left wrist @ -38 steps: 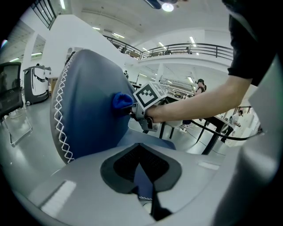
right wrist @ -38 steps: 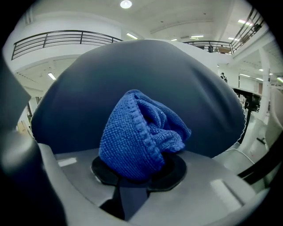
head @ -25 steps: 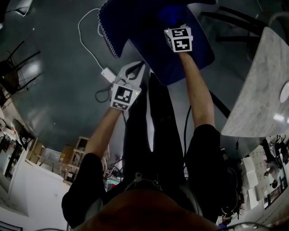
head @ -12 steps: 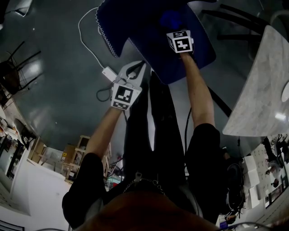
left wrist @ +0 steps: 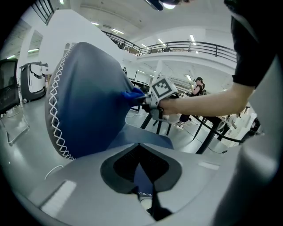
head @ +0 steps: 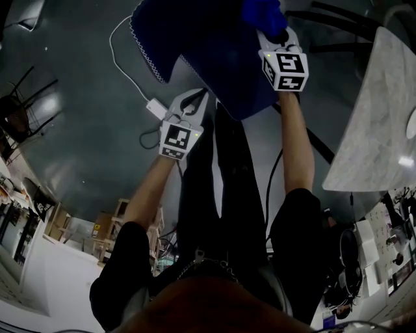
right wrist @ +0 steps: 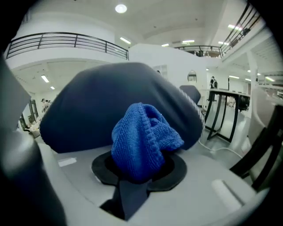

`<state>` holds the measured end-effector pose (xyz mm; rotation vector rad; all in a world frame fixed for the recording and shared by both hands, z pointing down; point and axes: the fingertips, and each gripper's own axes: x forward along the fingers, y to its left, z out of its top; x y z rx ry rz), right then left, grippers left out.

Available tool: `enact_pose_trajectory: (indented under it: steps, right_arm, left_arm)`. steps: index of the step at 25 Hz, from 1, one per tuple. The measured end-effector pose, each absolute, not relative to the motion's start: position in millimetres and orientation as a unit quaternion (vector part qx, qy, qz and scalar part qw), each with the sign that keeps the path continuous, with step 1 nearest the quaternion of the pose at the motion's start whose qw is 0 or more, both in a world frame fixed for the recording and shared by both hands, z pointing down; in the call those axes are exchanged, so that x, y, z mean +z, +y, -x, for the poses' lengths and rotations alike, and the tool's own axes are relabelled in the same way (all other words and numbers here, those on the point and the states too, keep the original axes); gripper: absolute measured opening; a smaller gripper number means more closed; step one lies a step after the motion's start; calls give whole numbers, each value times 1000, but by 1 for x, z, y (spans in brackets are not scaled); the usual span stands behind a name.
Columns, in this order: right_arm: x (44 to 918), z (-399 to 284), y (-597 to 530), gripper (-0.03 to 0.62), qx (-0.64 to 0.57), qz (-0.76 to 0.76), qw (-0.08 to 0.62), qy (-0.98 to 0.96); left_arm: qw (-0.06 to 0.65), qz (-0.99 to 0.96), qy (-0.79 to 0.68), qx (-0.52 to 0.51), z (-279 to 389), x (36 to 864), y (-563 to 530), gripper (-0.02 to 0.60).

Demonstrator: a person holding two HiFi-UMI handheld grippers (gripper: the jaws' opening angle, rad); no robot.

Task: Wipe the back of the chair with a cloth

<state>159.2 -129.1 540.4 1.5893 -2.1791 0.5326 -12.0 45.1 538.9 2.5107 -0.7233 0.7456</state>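
Right gripper (head: 273, 36) swung rightward, arm outstretched, jaws clamping cloth (head: 262, 14); left gripper (head: 197, 97) pinches chair (head: 195, 39) edge.

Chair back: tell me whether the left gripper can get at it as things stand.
Probably yes. The left gripper hangs beside the seat, and in its own view the chair back rises just ahead with nothing between. The right gripper holds its cloth against the far edge.
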Motion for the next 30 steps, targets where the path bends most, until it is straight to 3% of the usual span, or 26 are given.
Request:
enact_pose_trajectory:
  steps: [10,30]
  right_arm:
    - [368,-126,-180,114,17,-564,80,-821]
    - [464,-164,-197,114,123,-597,135,-781]
  left_arm:
    - [212,-905,-258,264,8,539,47,11]
    - [222,-902,-254,269,5,548,52,11]
